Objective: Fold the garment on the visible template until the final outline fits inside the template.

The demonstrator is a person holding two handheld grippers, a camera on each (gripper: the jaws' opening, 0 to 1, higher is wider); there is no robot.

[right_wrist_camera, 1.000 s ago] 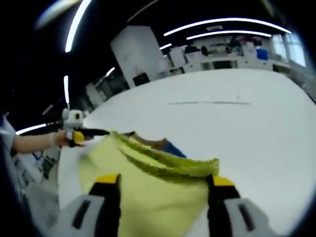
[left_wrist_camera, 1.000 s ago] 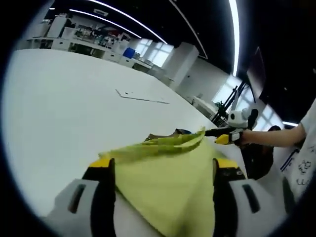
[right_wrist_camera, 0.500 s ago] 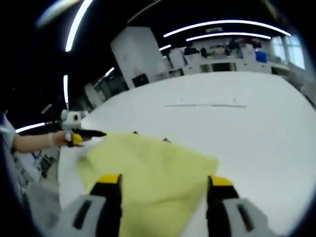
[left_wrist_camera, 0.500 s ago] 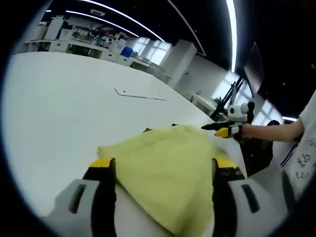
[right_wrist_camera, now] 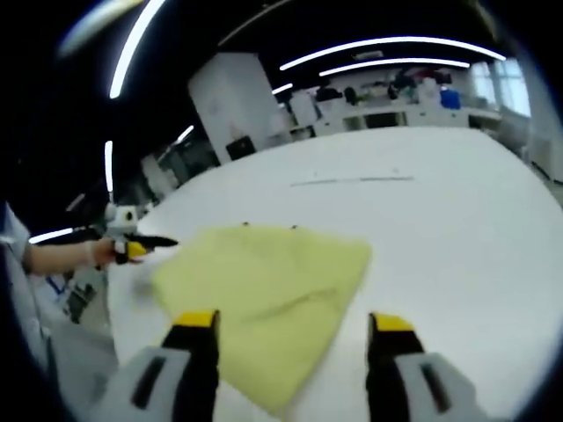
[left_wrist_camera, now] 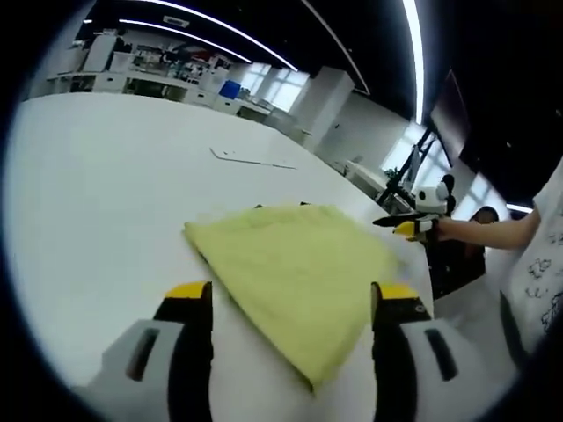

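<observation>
currently the folded yellow-green cloth garment (left_wrist_camera: 295, 272) lies flat on the white table (left_wrist_camera: 97, 193), just ahead of both spread, empty grippers: left gripper (left_wrist_camera: 290, 303), right gripper (right_wrist_camera: 295, 330).

Nothing readable here tbh. The person's white shirt (left_wrist_camera: 545, 290) at the edge of the left gripper view has some dark printed marks on it, but they're too small and blurry to make out as letters.
</observation>
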